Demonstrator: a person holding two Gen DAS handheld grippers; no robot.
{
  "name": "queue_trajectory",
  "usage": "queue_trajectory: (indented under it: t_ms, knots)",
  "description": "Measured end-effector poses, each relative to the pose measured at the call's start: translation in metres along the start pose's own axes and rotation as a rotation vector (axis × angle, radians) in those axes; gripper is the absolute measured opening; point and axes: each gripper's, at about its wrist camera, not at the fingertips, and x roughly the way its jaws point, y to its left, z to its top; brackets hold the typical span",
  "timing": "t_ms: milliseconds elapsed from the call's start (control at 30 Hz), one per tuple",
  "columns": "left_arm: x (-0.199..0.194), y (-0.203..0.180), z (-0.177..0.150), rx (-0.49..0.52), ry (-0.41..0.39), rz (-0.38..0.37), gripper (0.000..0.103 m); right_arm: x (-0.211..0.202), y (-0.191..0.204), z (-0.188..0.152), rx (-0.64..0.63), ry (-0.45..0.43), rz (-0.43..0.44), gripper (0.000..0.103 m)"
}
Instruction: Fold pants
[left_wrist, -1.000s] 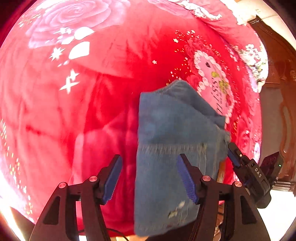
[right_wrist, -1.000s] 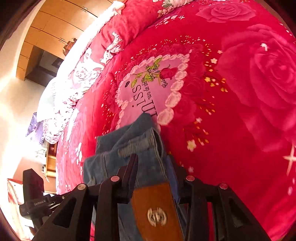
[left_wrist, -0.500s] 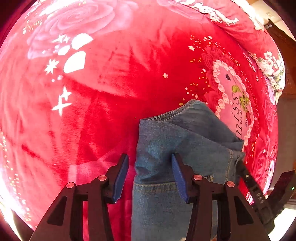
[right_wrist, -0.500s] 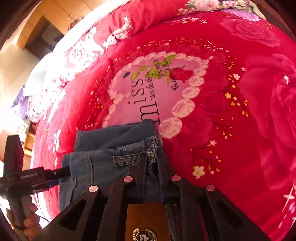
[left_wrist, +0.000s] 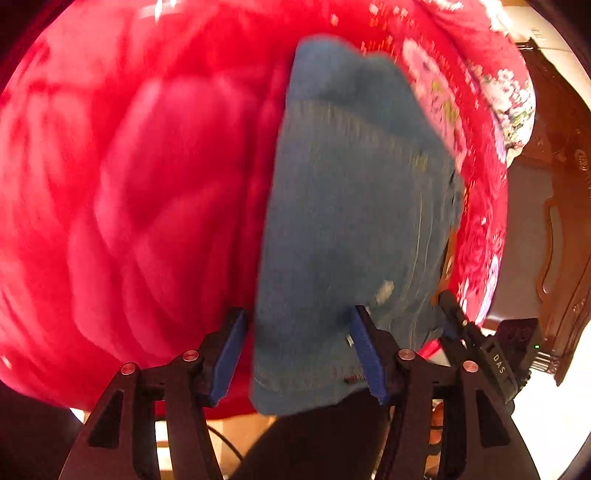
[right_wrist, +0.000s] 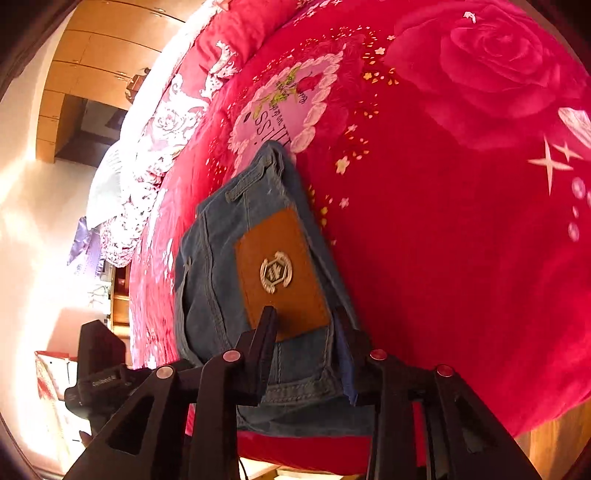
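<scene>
The folded blue denim pants (left_wrist: 351, 221) lie on the red rose-print blanket (left_wrist: 147, 184) near the bed's front edge. My left gripper (left_wrist: 295, 354) is open, its blue pads on either side of the pants' near left corner; the view is motion-blurred. In the right wrist view the pants (right_wrist: 210, 280) show a brown leather waistband patch (right_wrist: 280, 273). My right gripper (right_wrist: 303, 354) stands open around the waistband edge just below the patch, not pinching the denim. The other gripper (right_wrist: 99, 373) shows at the lower left.
Pillows (right_wrist: 166, 122) and a wooden wardrobe (right_wrist: 85, 74) lie beyond the bed's far side. A dark carved wooden bed board (left_wrist: 561, 221) stands to the right of the blanket. The bed's near edge and the floor (left_wrist: 243, 432) show below the grippers.
Both grippers have pulled back towards the bed's front edge. My right gripper has opened and let go of the waistband. My left gripper has opened wider around the pants' corner.
</scene>
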Motion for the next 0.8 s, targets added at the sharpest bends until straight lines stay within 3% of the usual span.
queue_trajectory:
  t_ms: [67, 133, 233, 300, 333, 533, 700, 800]
  knots:
    - [-0.004, -0.007, -0.009, 0.027, -0.034, 0.027, 0.053, -0.008, 0.015, -0.004, -0.084, -0.027, -0.038, 0.008]
    - [-0.005, -0.017, -0.016, 0.095, -0.077, 0.087, 0.050, -0.023, 0.032, -0.011, -0.159, -0.060, -0.007, 0.006]
    - [0.005, -0.019, -0.016, 0.158, -0.121, 0.209, 0.047, -0.023, 0.040, -0.023, -0.246, -0.064, -0.079, 0.006]
    - [0.007, -0.019, -0.016, 0.157, -0.122, 0.204, 0.047, -0.008, 0.030, -0.028, -0.278, -0.033, -0.199, 0.009]
    - [0.005, -0.022, -0.017, 0.161, -0.120, 0.204, 0.047, -0.002, 0.023, -0.029, -0.265, -0.014, -0.212, 0.010]
    - [-0.025, -0.025, -0.029, 0.227, -0.182, 0.188, 0.044, -0.017, 0.013, -0.026, -0.182, -0.038, -0.136, 0.016]
    - [-0.042, -0.020, -0.013, 0.161, -0.208, 0.132, 0.049, -0.032, 0.006, -0.008, -0.099, -0.098, -0.076, 0.025]
    - [-0.043, -0.025, 0.002, 0.139, -0.203, 0.118, 0.051, -0.022, 0.021, 0.010, -0.131, -0.099, -0.077, 0.032]
